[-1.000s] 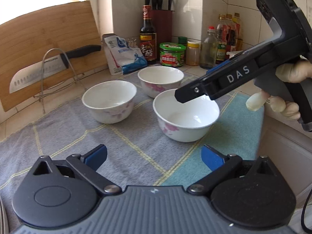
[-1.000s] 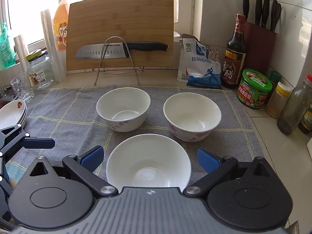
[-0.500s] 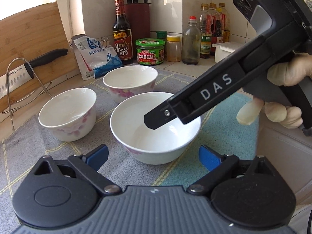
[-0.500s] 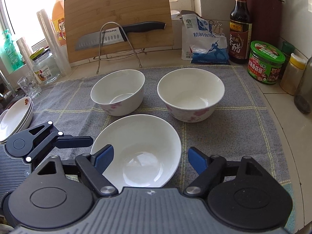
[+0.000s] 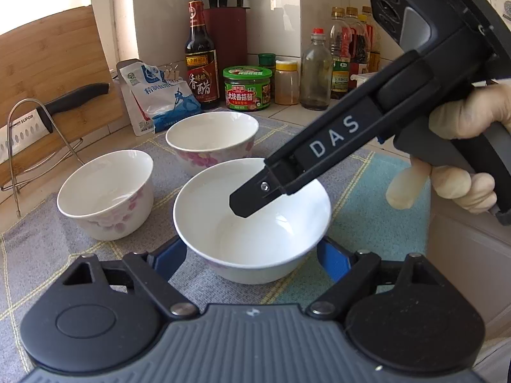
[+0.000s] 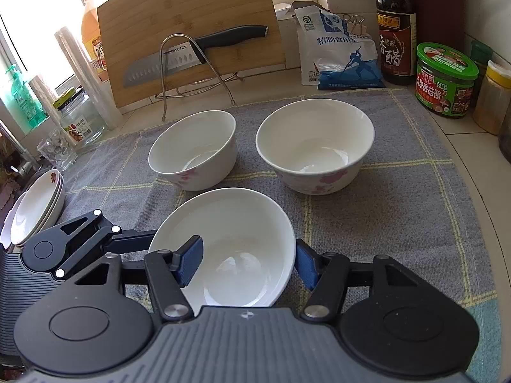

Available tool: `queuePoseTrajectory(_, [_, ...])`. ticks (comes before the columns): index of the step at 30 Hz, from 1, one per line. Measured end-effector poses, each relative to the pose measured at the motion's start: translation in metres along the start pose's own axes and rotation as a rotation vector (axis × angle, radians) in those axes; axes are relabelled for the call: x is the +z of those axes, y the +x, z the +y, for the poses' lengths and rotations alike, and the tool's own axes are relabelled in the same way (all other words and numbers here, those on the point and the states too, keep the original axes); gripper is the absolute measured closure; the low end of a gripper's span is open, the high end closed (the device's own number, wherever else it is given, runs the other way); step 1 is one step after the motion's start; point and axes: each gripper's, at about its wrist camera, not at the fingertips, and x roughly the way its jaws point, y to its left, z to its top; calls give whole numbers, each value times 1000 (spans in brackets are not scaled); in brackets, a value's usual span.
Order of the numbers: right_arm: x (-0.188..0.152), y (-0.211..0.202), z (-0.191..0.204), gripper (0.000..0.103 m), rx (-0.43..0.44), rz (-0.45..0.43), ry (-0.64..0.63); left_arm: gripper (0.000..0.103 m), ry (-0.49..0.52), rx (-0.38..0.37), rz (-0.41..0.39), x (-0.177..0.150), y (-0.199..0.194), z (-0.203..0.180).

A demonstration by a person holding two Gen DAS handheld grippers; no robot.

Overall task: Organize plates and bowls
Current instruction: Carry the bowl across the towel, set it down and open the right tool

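Observation:
Three white bowls with pink flowers stand on a grey checked cloth (image 6: 399, 210). The near bowl (image 5: 255, 223) (image 6: 230, 249) sits between the open fingers of my left gripper (image 5: 252, 255), which straddle it low on both sides. My right gripper (image 6: 249, 263) is open too, with one blue pad inside the bowl and the other outside its right rim. The right gripper (image 5: 246, 201) also shows in the left wrist view, its finger reaching into the bowl. The other two bowls (image 6: 194, 150) (image 6: 314, 145) stand behind. A stack of plates (image 6: 35, 207) lies at far left.
A knife on a wire rack (image 6: 194, 57) leans against a bamboo cutting board (image 6: 191, 25) at the back. A salt bag (image 6: 338, 54), vinegar bottle (image 6: 396, 32), green-lidded jar (image 6: 445, 79) and several bottles line the back right. Glass jars (image 6: 80, 118) stand back left.
Both grippers have closed in on the near bowl: the left now straddles it, and the right has lowered so that one finger is inside the rim.

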Motion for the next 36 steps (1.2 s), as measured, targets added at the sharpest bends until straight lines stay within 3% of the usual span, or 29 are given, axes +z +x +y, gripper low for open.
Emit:
queuePoseTrajectory(17, [3, -6, 13, 37, 37, 10, 1, 16, -12, 12, 4, -2, -17, 5])
queuePoseTrajectory(36, [11, 13, 104, 37, 202, 60, -157, 16, -122, 147, 38, -37, -94, 51])
